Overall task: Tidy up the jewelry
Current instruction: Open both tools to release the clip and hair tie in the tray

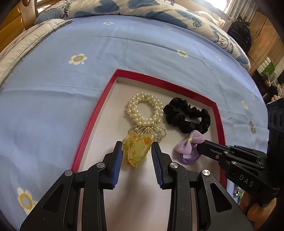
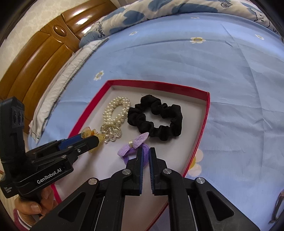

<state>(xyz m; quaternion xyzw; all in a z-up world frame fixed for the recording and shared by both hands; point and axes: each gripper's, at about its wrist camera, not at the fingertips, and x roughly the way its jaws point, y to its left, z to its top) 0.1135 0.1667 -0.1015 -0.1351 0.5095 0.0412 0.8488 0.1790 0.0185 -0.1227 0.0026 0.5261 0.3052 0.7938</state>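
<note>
A red-rimmed tray (image 1: pixel 92 122) with a white floor lies on the blue bedsheet. In it lie a pearl bracelet (image 1: pixel 144 110), a black scrunchie (image 1: pixel 186 117), a yellow flowered hair claw (image 1: pixel 136 149) and a purple bow hair tie (image 1: pixel 186 147). My left gripper (image 1: pixel 136 149) is open, its pads on either side of the hair claw without pressing it. My right gripper (image 2: pixel 145 152) is shut on the purple hair tie's band (image 2: pixel 144 157), low over the tray floor (image 2: pixel 191 113). The bow (image 2: pixel 134 144) sticks out to the left of the fingers.
The bed has a blue daisy sheet (image 1: pixel 71 88), a folded quilt (image 1: pixel 142 8) at the back and a wooden headboard (image 2: pixel 35 58) at the left. A small silver item (image 1: pixel 252 127) lies on the sheet right of the tray.
</note>
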